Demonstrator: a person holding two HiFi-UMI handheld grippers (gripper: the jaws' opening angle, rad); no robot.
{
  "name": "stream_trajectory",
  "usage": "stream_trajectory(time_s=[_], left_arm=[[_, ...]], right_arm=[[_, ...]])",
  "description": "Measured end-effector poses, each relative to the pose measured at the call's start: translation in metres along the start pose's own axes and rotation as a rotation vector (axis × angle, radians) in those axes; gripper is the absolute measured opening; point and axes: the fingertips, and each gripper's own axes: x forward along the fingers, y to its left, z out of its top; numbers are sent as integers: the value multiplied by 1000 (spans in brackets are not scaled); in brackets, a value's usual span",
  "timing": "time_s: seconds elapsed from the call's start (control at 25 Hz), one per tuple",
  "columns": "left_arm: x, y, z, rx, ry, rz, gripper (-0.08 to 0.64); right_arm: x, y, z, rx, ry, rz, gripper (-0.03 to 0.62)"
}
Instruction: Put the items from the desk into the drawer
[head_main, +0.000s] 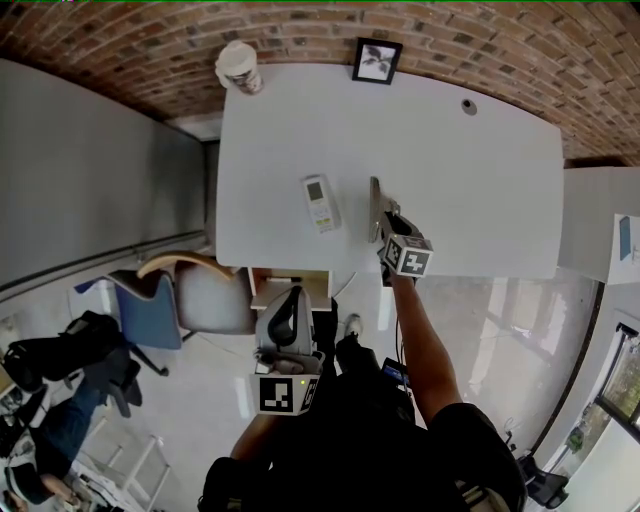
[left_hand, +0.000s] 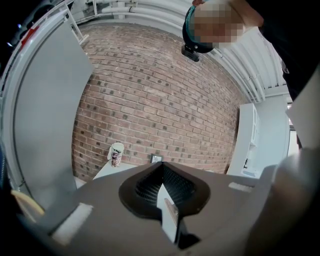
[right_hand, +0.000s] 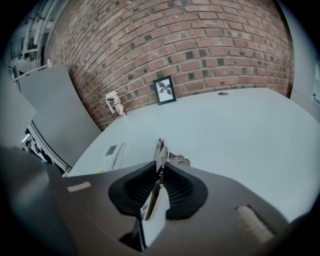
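Observation:
A slim silver metal tool (head_main: 376, 205) rests on the white desk (head_main: 480, 190) near its front edge. My right gripper (head_main: 388, 228) is shut on the tool's near end. In the right gripper view the tool (right_hand: 160, 151) stands on edge, pinched between the black pads (right_hand: 182, 189). A white remote control (head_main: 320, 202) lies flat just left of it, also visible as the remote (right_hand: 112, 155) in that view. My left gripper (head_main: 287, 318) hangs below the desk edge over the open drawer (head_main: 270, 291), jaws shut with nothing between them (left_hand: 161, 172).
At the desk's far edge stand a paper cup (head_main: 239, 67) and a small framed picture (head_main: 377, 60). A cable hole (head_main: 469, 106) sits at the far right. A grey chair (head_main: 195, 296) stands left of the drawer. A brick wall (head_main: 120, 50) runs behind.

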Motion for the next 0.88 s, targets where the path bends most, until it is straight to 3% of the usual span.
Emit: stream_trajectory(time_s=[0.56,0.88], left_arm=[[-38,-19,13,23,-46,1,20],[-92,-54,12,29,-83,-8,19]], right_arm=[[-46,-1,-9,-66,-22,0,37],[-113,19,-35,-181,-52,62,35]])
